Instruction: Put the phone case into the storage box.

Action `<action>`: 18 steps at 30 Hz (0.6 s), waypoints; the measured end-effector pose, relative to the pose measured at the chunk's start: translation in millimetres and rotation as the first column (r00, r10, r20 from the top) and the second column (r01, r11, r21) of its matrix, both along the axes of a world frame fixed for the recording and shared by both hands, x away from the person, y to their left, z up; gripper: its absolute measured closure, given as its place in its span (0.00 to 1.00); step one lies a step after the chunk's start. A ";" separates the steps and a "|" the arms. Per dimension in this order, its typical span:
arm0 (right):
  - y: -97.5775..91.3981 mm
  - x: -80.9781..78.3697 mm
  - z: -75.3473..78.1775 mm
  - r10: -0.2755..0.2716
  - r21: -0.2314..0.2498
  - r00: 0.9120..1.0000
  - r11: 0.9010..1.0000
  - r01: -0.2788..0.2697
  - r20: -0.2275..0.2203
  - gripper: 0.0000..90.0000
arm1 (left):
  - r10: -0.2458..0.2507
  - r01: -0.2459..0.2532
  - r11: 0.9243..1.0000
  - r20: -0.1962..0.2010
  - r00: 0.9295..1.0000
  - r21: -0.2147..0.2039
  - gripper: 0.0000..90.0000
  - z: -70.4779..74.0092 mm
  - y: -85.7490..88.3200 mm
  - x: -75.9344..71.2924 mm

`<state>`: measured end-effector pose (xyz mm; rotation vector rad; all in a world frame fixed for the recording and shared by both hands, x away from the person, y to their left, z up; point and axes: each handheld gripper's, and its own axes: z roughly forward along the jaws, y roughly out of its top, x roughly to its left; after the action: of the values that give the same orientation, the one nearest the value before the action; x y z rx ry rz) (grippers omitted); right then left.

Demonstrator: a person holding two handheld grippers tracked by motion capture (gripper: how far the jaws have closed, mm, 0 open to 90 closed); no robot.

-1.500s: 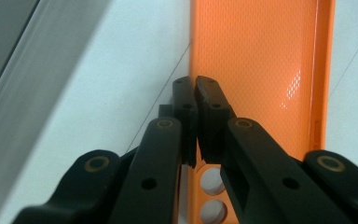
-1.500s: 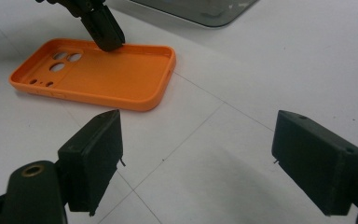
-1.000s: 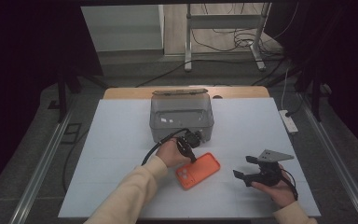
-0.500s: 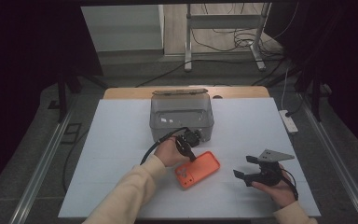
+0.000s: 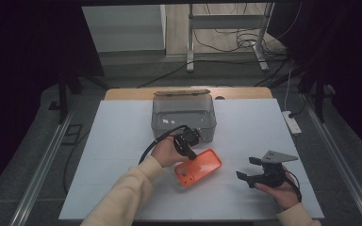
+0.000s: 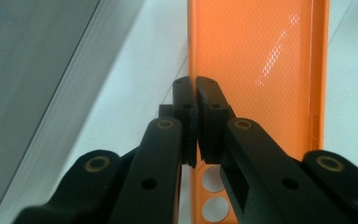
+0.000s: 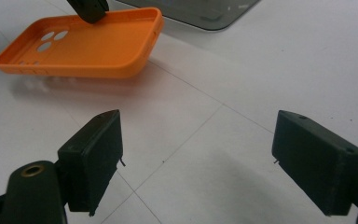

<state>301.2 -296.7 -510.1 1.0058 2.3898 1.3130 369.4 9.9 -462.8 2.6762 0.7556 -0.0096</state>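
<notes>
The orange phone case sits on the white table, just in front of the clear box and between the two grippers. It is inner side up, with its camera cut-outs toward the person. In the right gripper view the case appears tilted, its far edge raised off the table and a shadow beneath it.

The left gripper is clamped on the case's long edge nearest the box. In the left gripper view its jaws are closed on the thin side wall of the case, one pad inside the rim and one outside, with only the wall between them. The box shows as a grey wall at the left of that view. The left hand holds the gripper close to the front wall of the box; whether gripper and box touch cannot be told.

The right gripper rests low over the table, well apart from the case, held in the right hand. Its jaws stand wide open with bare table between them, as seen in the right gripper view.

A brown lid or board lies along the far rim of the box.
</notes>
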 end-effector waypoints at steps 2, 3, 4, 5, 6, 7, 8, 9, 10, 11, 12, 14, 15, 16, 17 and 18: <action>0.1 0.1 -0.1 0.002 0.003 1.000 1.000 -0.002 -0.005 0.18 | -0.001 0.001 1.000 0.011 1.000 -0.002 0.97 2.8 2.0 -1.6; 0.1 0.1 -0.1 0.002 0.004 1.000 1.000 -0.002 -0.007 0.18 | -0.001 0.001 1.000 0.017 1.000 0.000 0.97 4.3 2.9 -2.6; 0.1 0.1 -0.2 0.002 0.005 1.000 1.000 -0.002 -0.007 0.18 | -0.003 0.003 1.000 0.023 1.000 0.000 0.97 5.7 3.9 -3.4; 0.1 0.1 -0.2 0.002 0.007 1.000 1.000 -0.001 -0.010 0.18 | -0.004 0.004 1.000 0.027 1.000 -0.001 0.97 7.0 4.8 -4.2; 0.1 0.1 -0.1 0.001 0.010 1.000 1.000 -0.001 -0.012 0.18 | -0.008 0.008 1.000 0.033 0.999 -0.002 0.97 8.2 5.8 -5.0; 0.0 0.1 0.0 0.001 0.017 1.000 1.000 -0.001 -0.014 0.18 | -0.010 0.010 1.000 0.038 0.999 -0.003 0.97 9.4 6.6 -6.1; -0.1 0.1 0.2 0.001 0.021 1.000 1.000 -0.001 -0.017 0.18 | -0.014 0.014 1.000 0.043 0.999 -0.003 0.97 10.5 7.2 -7.2; 0.0 0.0 0.4 0.003 0.026 1.000 1.000 -0.002 -0.021 0.18 | -0.018 0.018 1.000 0.050 0.999 -0.002 0.97 11.9 8.0 -8.7; 0.1 -0.1 0.7 0.004 0.031 1.000 1.000 -0.004 -0.025 0.18 | -0.023 0.023 1.000 0.056 0.998 0.000 0.97 12.8 8.5 -9.8; 0.3 -0.2 0.9 0.006 0.034 1.000 0.999 -0.005 -0.028 0.18 | -0.026 0.026 1.000 0.061 0.998 0.001 0.97 13.4 8.9 -10.7; 0.5 -0.3 1.0 0.005 0.037 1.000 0.999 -0.004 -0.031 0.19 | -0.028 0.028 1.000 0.067 0.997 0.003 0.97 14.2 9.4 -11.8; 0.9 -0.4 1.6 0.007 0.051 0.999 0.999 -0.005 -0.041 0.19 | -0.025 0.025 1.000 0.077 0.997 0.003 0.97 14.9 10.3 -13.5; 1.1 -0.4 1.8 0.008 0.058 0.999 0.998 -0.006 -0.045 0.19 | -0.023 0.023 1.000 0.084 0.996 0.004 0.97 15.2 10.9 -14.3; 1.3 -0.6 2.4 0.010 0.064 0.999 0.998 -0.007 -0.053 0.19 | -0.023 0.023 1.000 0.087 0.996 0.004 0.97 15.4 11.5 -14.9; 1.7 -0.6 2.6 0.011 0.069 0.998 0.998 -0.007 -0.055 0.19 | -0.021 0.021 1.000 0.089 0.996 0.003 0.97 15.5 11.8 -15.3; 1.8 -0.5 2.9 0.014 0.070 0.998 0.998 -0.009 -0.060 0.19 | -0.021 0.021 1.000 0.092 0.996 -0.001 0.97 15.6 12.3 -15.9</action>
<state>300.7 -294.9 -507.2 1.0664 2.4125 1.3977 353.6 22.3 -447.2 2.6624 0.6985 0.1073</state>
